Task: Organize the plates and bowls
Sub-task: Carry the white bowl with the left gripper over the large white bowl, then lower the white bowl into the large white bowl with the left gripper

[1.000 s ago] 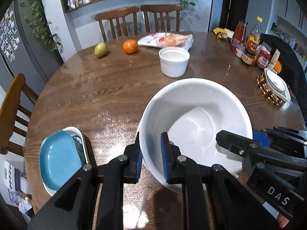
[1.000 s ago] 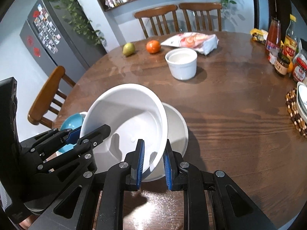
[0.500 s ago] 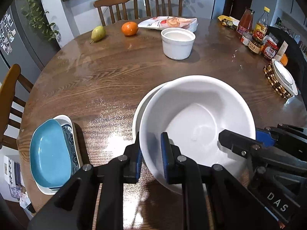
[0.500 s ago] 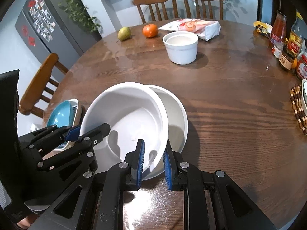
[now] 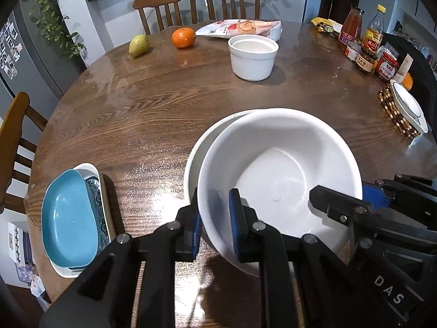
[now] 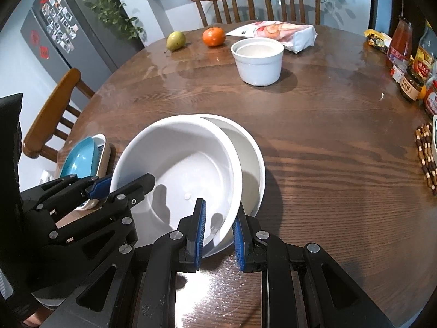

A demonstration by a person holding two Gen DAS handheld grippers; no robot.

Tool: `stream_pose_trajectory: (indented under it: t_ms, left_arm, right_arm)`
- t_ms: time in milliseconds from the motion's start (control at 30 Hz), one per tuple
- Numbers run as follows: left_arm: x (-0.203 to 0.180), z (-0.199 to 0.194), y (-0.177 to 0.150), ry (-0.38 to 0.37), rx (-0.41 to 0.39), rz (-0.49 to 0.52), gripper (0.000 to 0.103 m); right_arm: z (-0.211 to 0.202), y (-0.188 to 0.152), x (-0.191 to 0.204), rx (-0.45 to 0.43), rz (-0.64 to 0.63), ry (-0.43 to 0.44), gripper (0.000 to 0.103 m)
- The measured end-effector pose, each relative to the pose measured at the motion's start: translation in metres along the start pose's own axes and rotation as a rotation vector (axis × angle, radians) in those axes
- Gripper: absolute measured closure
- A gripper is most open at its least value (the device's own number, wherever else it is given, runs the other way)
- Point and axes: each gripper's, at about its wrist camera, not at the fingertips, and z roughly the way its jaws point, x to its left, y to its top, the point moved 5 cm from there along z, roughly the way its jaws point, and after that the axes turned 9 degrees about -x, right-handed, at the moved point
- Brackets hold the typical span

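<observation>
Both grippers — left gripper (image 5: 214, 224) and right gripper (image 6: 218, 227) — pinch the white bowl's (image 5: 275, 175) rim, fingers nearly closed, holding it tilted above the lower bowl (image 6: 252, 161) on the bench (image 6: 327, 136). Offset as it is, releasing now could make it clatter sideways.

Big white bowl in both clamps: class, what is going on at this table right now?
A person holds one large white bowl with two handheld grippers. The left gripper pinches its near-left rim and the right gripper pinches the opposite side. The bowl hangs tilted over a second white bowl on the wooden table, apparently to nest into it. A blue dish sits stacked on a patterned plate to the left.
</observation>
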Motion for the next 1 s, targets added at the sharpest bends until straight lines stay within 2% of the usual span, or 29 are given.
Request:
stream_pose_trajectory:
  t_ms: [1000]
  left_arm:
    - [-0.0040,0.0060,-0.0006,0.013,0.009,0.017,0.084]
  right_arm:
    - [0.0016,-0.0011,-0.0017,-0.001,0.008,-0.001,0.081]
